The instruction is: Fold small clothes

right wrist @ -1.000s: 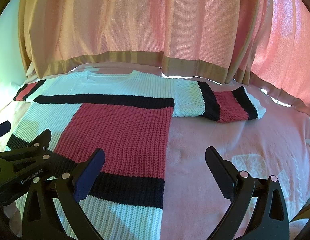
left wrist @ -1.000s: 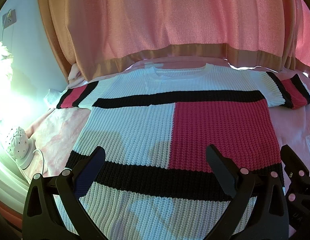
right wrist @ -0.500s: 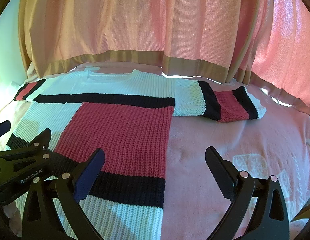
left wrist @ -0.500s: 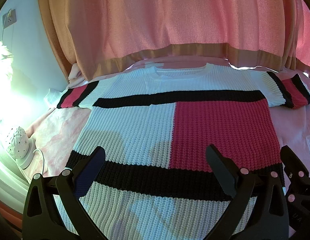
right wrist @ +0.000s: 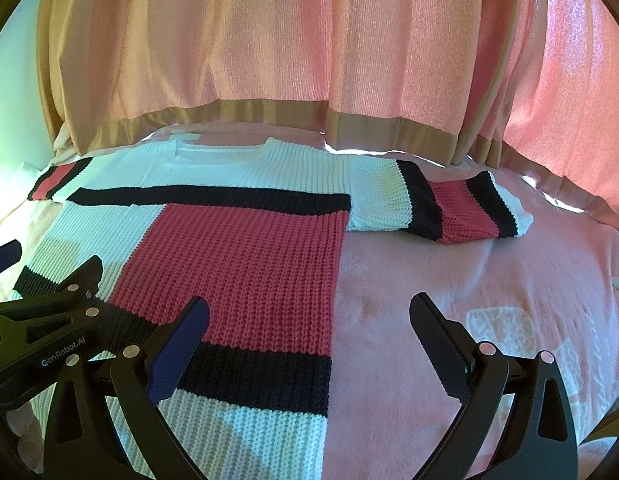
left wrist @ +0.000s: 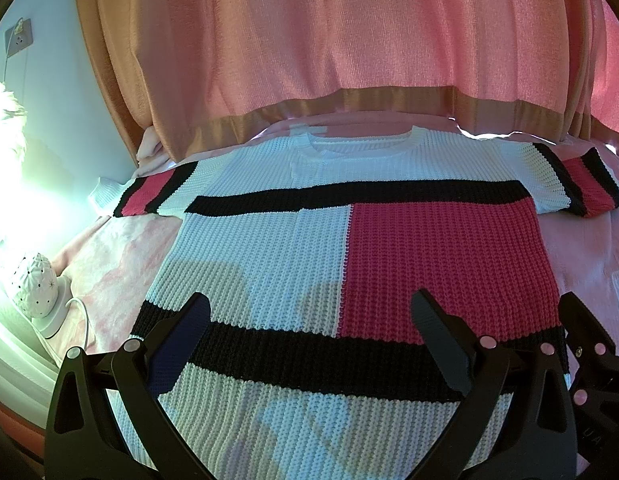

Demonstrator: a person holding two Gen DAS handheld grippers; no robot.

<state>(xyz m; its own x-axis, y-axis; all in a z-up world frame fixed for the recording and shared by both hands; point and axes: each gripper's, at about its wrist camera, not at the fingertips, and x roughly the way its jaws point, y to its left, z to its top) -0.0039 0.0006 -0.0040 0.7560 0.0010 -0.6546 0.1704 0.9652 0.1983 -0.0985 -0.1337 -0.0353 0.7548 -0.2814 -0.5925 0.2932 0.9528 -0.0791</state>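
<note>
A knit sweater (left wrist: 293,248) in white, pink-red and black blocks lies flat and spread out on a pink blanket, neck away from me, both short sleeves out to the sides. It also shows in the right wrist view (right wrist: 245,256), with its right sleeve (right wrist: 449,204) on the blanket. My left gripper (left wrist: 309,320) is open and empty, just above the sweater's lower black stripe. My right gripper (right wrist: 309,324) is open and empty over the sweater's right side edge near the hem. The left gripper's body (right wrist: 41,332) shows at the left of the right wrist view.
The pink blanket (right wrist: 469,280) covers the bed. Pink curtains (left wrist: 349,40) with a tan hem hang right behind the sweater. A white dotted lamp (left wrist: 33,288) with a cord stands at the left, below a wall socket (left wrist: 17,36).
Both grippers have crept very slightly forward over the sweater; otherwise nothing has visibly changed. Both stay open.
</note>
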